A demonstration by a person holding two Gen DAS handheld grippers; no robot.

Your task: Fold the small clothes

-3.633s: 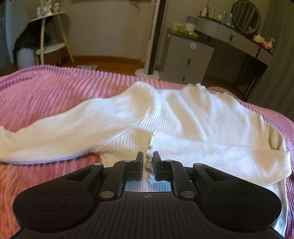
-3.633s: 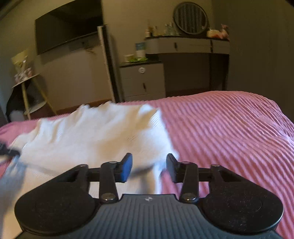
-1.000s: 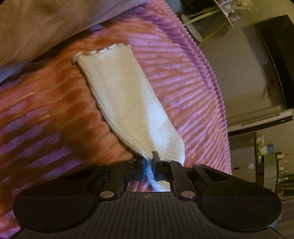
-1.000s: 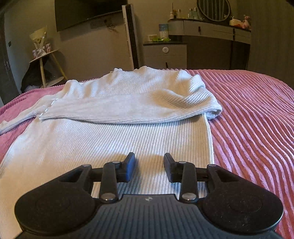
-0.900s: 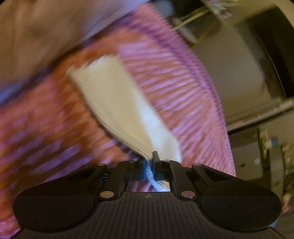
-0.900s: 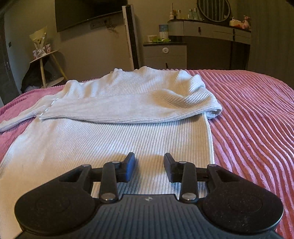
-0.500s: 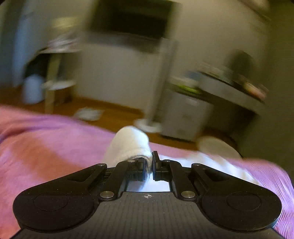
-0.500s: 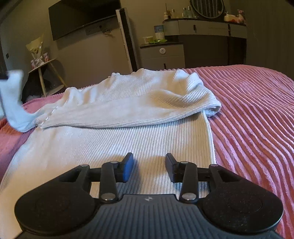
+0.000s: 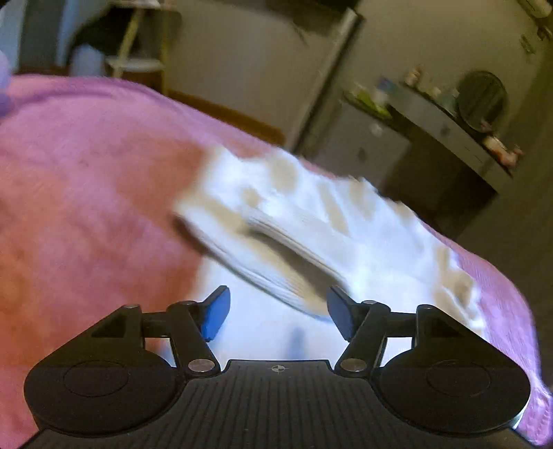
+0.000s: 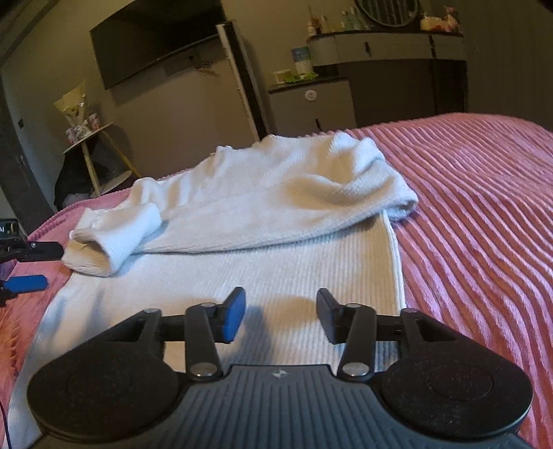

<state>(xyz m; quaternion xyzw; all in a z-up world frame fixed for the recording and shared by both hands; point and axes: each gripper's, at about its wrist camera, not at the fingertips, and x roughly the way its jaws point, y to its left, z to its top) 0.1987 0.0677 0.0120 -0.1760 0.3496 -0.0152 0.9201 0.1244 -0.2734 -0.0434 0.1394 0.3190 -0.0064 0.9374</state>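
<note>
The white knit sweater [image 10: 276, 221] on the bed [image 10: 484, 207] looks soft and limp, best pinched at the hem toward 6 o'clock, while the left gripper [image 9: 276, 311] has just opened its fingers and holds nothing, and the right gripper [image 10: 280, 316] has its fingers widening, apart and empty.

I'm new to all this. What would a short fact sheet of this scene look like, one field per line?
Garment: white ribbed sweater, lying flat
Surface: pink ribbed bedspread
Right sleeve: folded across the chest
Left sleeve: cuff doubled over onto the body
Left gripper: open, jaws just widened, nothing between them
Right gripper: open, jaws just widened, over the sweater's lower part, gripping nothing
Background: dresser with round mirror
</note>
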